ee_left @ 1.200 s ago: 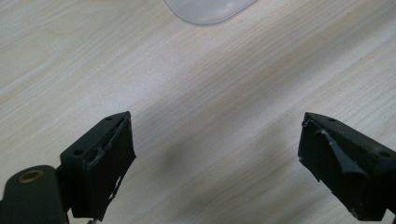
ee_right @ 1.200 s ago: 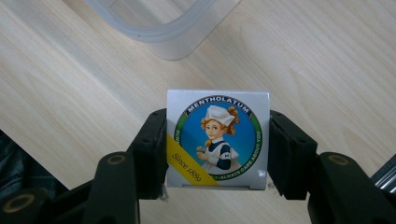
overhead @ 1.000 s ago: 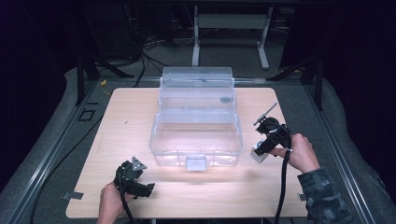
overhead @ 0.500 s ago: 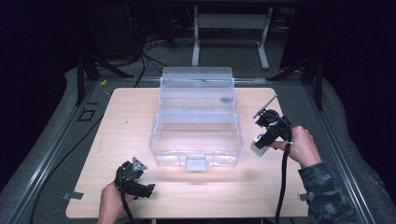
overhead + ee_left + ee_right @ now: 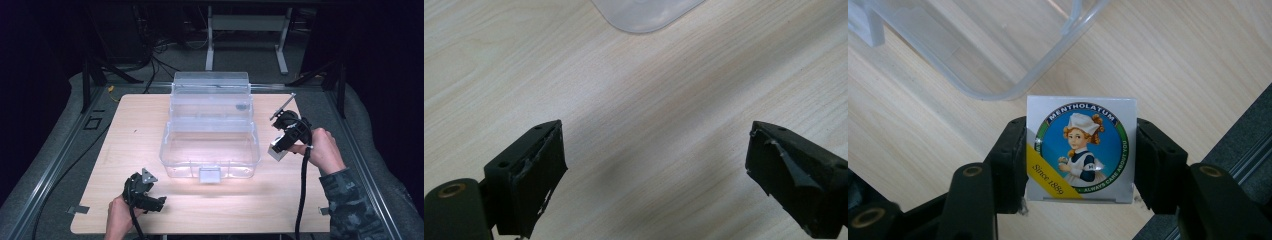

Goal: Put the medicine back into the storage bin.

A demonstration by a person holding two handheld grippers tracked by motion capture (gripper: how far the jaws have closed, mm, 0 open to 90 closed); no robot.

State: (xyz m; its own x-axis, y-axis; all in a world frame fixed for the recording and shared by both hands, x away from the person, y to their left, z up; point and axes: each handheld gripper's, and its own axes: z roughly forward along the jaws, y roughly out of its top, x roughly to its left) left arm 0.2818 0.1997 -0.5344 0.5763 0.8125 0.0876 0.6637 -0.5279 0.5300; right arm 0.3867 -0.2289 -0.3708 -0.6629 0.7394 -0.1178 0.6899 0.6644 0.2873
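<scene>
Two hand-held grippers work at the bench (image 5: 125, 125). From high up, the right hand-held gripper (image 5: 278, 150) holds a small box (image 5: 276, 151) just beside the clear bin (image 5: 210, 150), likely to drop it in. Left hand-held gripper (image 5: 654, 170): wide open, empty (waiting). Right hand-held gripper (image 5: 1080, 160): box (image 5: 1080, 150) squeezed by both sides.
</scene>
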